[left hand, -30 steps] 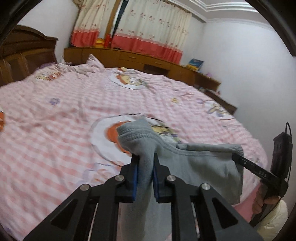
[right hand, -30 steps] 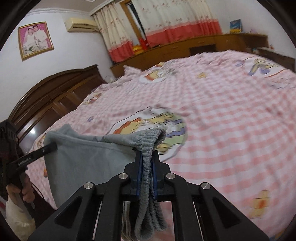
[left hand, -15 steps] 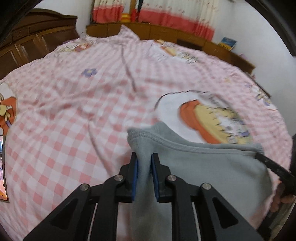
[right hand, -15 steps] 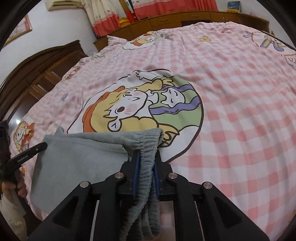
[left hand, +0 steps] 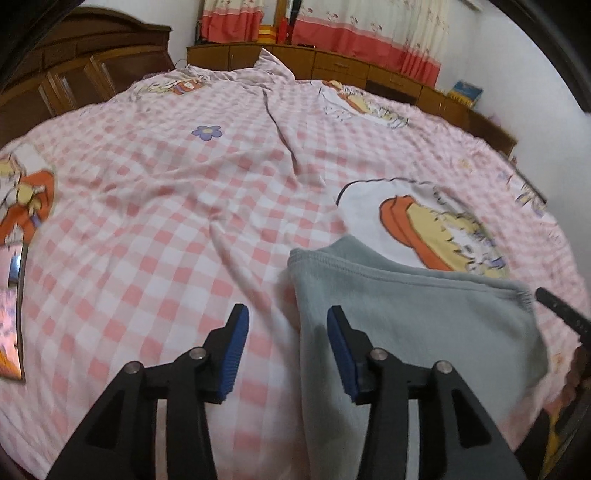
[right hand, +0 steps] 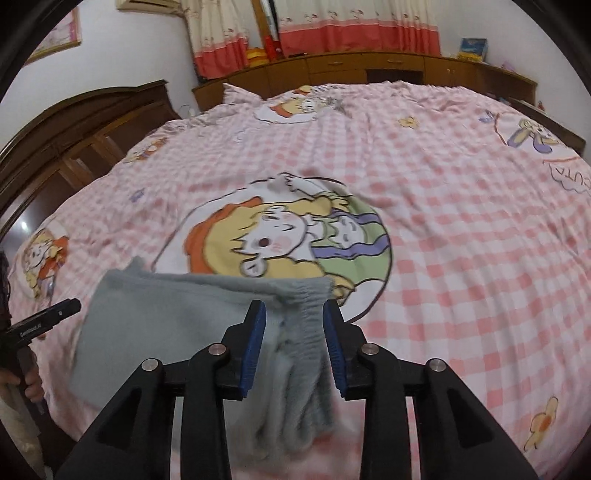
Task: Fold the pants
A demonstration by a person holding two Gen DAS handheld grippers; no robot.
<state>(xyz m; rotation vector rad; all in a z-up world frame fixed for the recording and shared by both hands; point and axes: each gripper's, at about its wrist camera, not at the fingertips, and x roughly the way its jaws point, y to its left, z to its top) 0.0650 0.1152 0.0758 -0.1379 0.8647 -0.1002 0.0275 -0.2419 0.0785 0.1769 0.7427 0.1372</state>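
The grey pants (left hand: 413, 325) lie on the pink checked bed near its front edge, folded into a wide band. In the left wrist view my left gripper (left hand: 286, 350) is open, and the pants' left corner lies just by its right finger. In the right wrist view the pants (right hand: 166, 325) spread to the left, and the bunched elastic waistband (right hand: 303, 332) lies loose between the open fingers of my right gripper (right hand: 293, 347). The other gripper's tip shows at each view's edge (left hand: 561, 314) (right hand: 44, 321).
The bed cover (right hand: 443, 221) has a round cartoon print (right hand: 280, 240) just beyond the pants. A dark wooden headboard (right hand: 74, 125) stands at the left. A low wooden cabinet (right hand: 369, 70) and red-white curtains (right hand: 332, 26) line the far wall.
Both grippers lowered the pants onto the bed and opened, letting go of the cloth they were clamping. The pants now rest on the cover.
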